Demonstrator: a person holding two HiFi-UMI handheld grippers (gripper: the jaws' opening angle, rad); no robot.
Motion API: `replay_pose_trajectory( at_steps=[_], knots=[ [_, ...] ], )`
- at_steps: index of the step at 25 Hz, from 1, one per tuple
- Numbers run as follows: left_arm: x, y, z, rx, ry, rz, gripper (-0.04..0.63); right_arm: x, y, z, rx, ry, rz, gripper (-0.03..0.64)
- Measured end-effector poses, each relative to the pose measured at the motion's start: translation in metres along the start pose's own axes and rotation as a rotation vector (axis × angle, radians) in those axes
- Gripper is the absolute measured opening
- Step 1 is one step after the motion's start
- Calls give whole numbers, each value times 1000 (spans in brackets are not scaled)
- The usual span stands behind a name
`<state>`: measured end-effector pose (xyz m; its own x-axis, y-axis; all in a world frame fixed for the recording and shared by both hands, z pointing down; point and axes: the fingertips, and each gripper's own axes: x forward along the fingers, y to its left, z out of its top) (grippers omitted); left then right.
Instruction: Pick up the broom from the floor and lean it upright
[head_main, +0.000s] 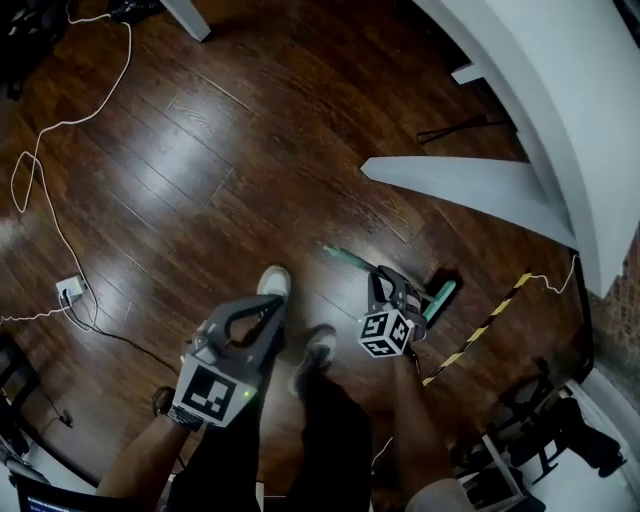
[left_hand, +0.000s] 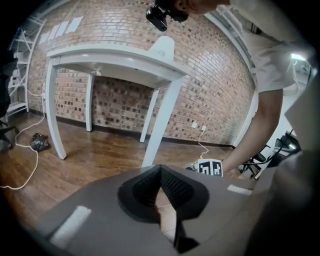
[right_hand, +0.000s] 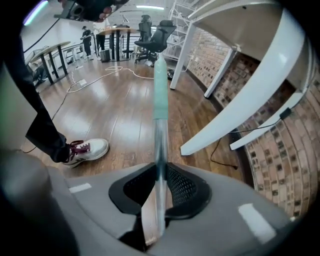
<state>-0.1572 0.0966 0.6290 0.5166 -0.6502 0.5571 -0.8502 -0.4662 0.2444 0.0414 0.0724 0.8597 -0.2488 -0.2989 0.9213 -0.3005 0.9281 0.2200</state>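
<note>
Broom (right_hand: 160, 95): long, stiff pole, prob. light. The shaft looks smooth and may slip, so grip firmly near mid-length for balance. R gripper (right_hand: 161, 172) is clamped on the shaft with jaws part-way closed; the handle runs out ahead of its tips. L gripper (left_hand: 160, 172) has its jaws together, empty — beside the R gripper, clear of the broom.

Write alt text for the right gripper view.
The right gripper is clamped on a thin broom handle, silver then pale green, that runs away from the camera above a dark wood floor. A white sneaker is at left; a white table leg and brick wall at right.
</note>
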Motion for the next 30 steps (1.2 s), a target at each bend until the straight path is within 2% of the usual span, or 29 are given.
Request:
replay_pose_trajectory(
  at_steps=[6, 12, 19, 21, 23, 24, 26, 27, 29, 30],
  knots=[
    [5, -35, 55, 118, -26, -98, 1, -75, -45, -19, 126, -32, -130, 87],
    [22, -64, 109, 192, -32, -119, 1, -130, -101, -35, 254, -87, -250, 89],
    [36, -102, 174, 266, -36, -113, 2, -168, -178, -33, 354, -200, -321, 94],
    [42, -111, 187, 231, -29, -96, 1, -173, -211, -29, 382, -234, -339, 95],
    [49, -114, 196, 93, -35, -34, 1, -177, -247, -23, 431, -281, -364, 94],
    [54, -114, 199, 73, -33, -12, 1, -178, -266, -17, 454, -310, -375, 94],
    [64, -114, 204, 200, -11, -11, 0, -180, -297, -2, 479, -365, -383, 94],
    [67, -111, 205, 209, -2, 8, 1, -180, -310, 6, 483, -390, -379, 94],
    [69, -100, 204, 76, 8, 88, 1, -179, -330, 26, 477, -435, -361, 94],
    [70, -95, 203, 43, 14, 112, 0, -177, -339, 35, 468, -452, -353, 94]
  ],
)
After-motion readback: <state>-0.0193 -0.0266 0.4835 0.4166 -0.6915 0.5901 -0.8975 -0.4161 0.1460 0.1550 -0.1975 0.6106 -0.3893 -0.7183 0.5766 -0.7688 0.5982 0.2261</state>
